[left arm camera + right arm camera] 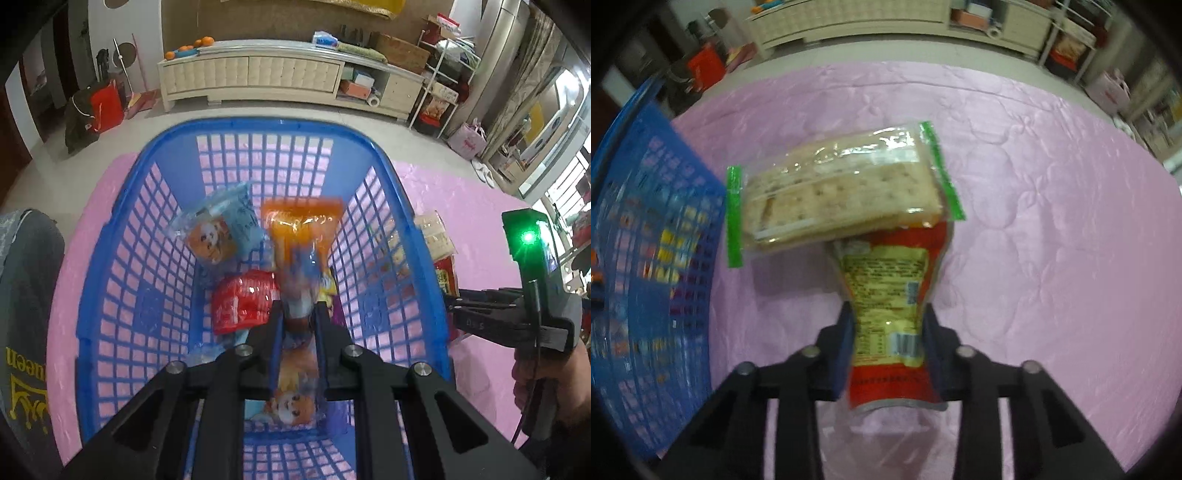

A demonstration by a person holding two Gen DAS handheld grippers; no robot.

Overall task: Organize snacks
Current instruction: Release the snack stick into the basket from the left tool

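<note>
Over the blue basket, on the pink mat: snacks going in.

Left gripper is pinched nearly shut on an orange-topped snack packet hanging over the basket's right side, above a red packet and a blue packet on its floor. Right gripper, beside the basket's right wall, squeezes a red-and-yellow packet whose far end touches a cracker pack.

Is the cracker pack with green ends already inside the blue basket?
No. The cracker pack lies on the pink cloth outside the blue basket, resting on the red packet.
</note>
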